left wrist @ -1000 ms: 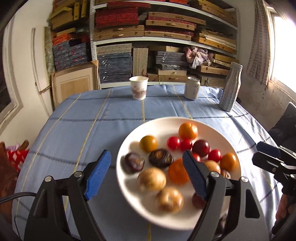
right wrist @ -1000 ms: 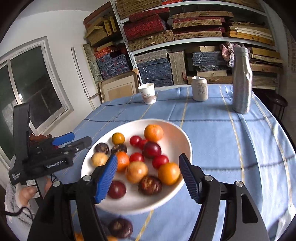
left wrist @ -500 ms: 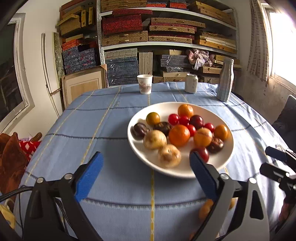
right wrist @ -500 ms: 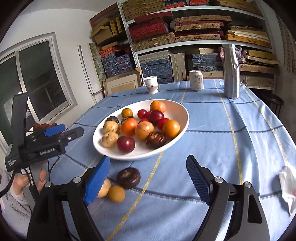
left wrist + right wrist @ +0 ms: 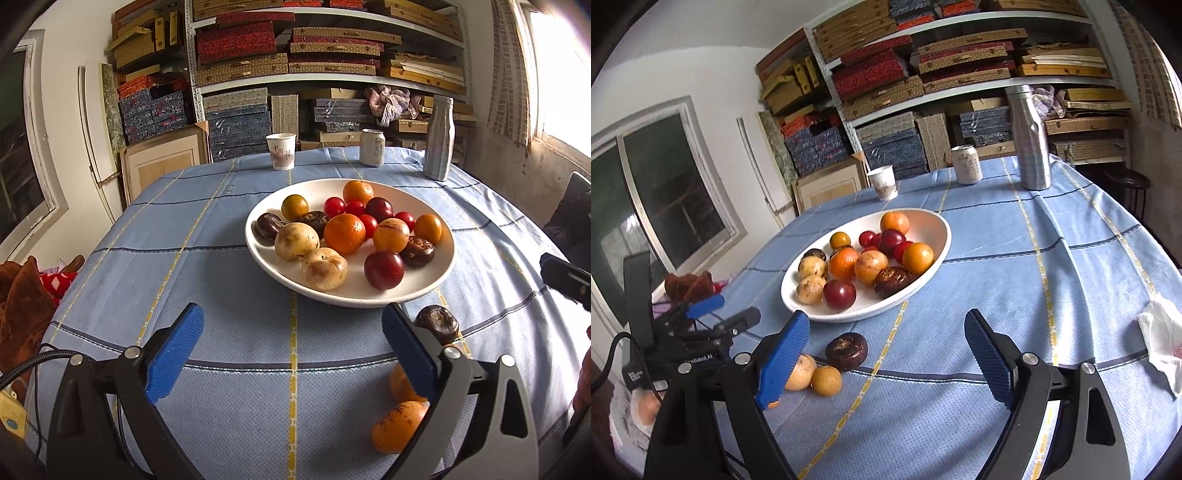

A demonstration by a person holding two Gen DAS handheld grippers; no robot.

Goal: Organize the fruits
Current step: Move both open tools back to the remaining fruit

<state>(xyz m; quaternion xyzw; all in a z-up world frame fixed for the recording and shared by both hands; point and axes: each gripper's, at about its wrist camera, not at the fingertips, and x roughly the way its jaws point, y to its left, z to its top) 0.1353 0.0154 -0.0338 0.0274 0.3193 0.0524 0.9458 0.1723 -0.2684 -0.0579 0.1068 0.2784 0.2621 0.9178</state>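
Note:
A white plate in the middle of the blue tablecloth holds several fruits: oranges, red plums, small red tomatoes, tan round fruits and dark brown ones. On the cloth in front of it lie a dark brown fruit and two orange-yellow fruits. My left gripper hangs open over bare cloth before the plate, with the loose fruits beside its right finger. My right gripper is open too, empty, with the loose fruits by its left finger.
At the table's far edge stand a paper cup, a drink can and a silver bottle. A crumpled white tissue lies at the right. Shelves stacked with boxes fill the back wall.
Both grippers have drawn back from over the plate toward the near table edge and their jaws have widened. The loose fruits on the cloth have come into view.

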